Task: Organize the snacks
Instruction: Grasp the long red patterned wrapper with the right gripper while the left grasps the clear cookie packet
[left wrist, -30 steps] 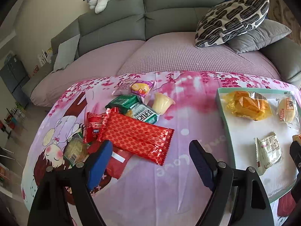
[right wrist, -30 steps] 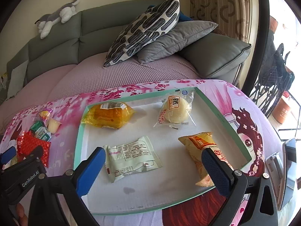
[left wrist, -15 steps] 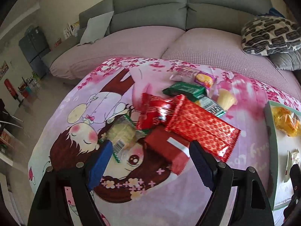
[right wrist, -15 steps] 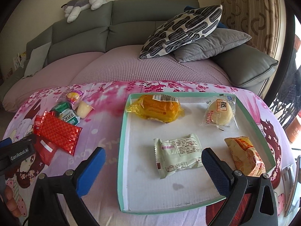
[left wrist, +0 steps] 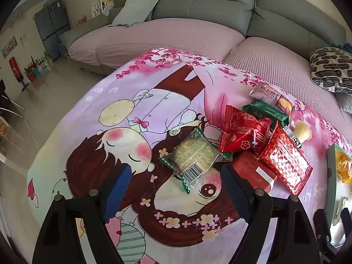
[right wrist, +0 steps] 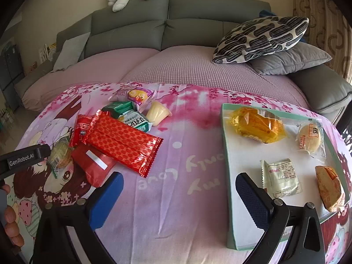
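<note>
The tray (right wrist: 228, 154) at the tabletop's right already held four wrapped snacks, while a pile of loose snacks (right wrist: 123, 140) still lay left of it. My left gripper (left wrist: 176, 184) and right gripper (right wrist: 178, 195) hovered with jaws apart, holding nothing.

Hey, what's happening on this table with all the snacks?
A person is sorting snacks with a hand-held gripper in each hand. Four wrapped snacks already lie in the tray; a pile waits on the cartoon tablecloth. The left hand-held gripper hangs open, empty, above a clear-wrapped round cake. The right hand-held gripper is open and empty between pile and tray.
</note>
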The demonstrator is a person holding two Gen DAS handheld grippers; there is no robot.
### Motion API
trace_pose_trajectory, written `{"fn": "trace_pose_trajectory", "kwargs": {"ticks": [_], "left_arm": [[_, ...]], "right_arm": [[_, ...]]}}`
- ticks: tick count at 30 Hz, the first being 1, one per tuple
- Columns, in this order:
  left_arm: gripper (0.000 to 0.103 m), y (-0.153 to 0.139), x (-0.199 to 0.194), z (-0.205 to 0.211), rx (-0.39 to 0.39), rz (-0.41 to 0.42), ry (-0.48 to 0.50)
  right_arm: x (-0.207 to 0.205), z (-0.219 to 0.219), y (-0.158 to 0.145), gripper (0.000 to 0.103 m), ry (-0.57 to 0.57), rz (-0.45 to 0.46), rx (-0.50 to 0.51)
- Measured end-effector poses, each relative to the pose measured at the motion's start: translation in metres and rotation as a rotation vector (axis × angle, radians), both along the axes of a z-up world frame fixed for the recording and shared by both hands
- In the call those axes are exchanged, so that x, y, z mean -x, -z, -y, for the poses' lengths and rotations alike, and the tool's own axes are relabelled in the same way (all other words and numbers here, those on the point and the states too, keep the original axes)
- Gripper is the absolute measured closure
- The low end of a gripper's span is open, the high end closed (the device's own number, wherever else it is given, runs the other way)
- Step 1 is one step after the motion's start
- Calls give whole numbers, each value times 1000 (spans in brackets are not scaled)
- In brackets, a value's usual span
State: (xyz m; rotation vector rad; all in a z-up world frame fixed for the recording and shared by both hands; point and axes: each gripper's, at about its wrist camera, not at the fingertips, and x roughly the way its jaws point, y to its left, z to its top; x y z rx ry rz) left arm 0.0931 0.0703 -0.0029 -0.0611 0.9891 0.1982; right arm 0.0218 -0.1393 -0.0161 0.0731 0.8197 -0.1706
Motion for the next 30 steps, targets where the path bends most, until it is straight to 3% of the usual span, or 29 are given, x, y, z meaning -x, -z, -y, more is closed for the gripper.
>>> {"fn": "trace_pose_trajectory", "kwargs": {"ticks": [11,17,25,30], "left_arm": [[19,20,-21,-11,74,-32,48],[19,29,-31,-15,68,-52,65],[19,42,-38,-11,81,-81,106],[19,50,-41,-10,77,-101,114]], "right_arm": [[-41,-22,16,0,-105,-53,97],[-69,-38,31,0,-256,-111,133],[-98,-57,40,0,-441,-181,290],[-107,-59,38,2,-505,-194,319]]}}
